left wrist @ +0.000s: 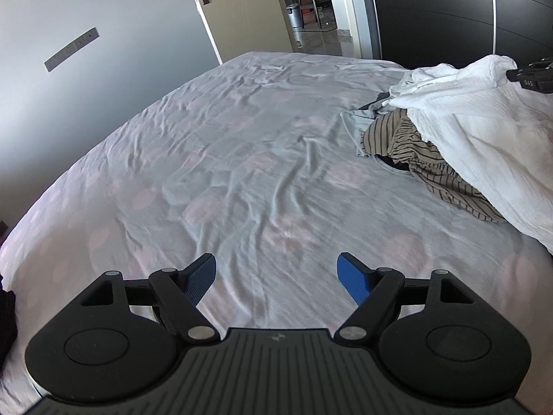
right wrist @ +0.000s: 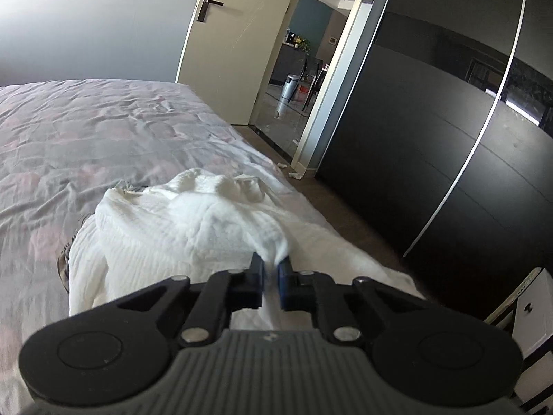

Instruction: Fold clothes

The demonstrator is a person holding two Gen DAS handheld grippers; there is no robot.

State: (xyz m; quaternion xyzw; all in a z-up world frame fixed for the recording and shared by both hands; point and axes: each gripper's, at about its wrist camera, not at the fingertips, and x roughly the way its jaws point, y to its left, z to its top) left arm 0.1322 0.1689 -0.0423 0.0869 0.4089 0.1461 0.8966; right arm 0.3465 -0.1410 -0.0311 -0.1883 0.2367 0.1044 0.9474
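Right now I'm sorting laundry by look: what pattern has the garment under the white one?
Thin dark stripes on beige, the striped garment; clearest in the left wrist view.

Black grippers [left wrist: 276, 276], blue-padded jaws.

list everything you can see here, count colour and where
bed sheet: one, pale grey with faint pink patches, wrinkled, covering the bed
white garment: one, white, heaped on the bed's right edge
striped garment: one, beige with dark stripes, under the white garment
grey cloth: one, light grey, beside the striped garment
door: one, cream, open
wardrobe: one, black, right of the bed
bin: one, silver, beyond the doorway
left gripper: open, above bare sheet
right gripper: shut on white garment
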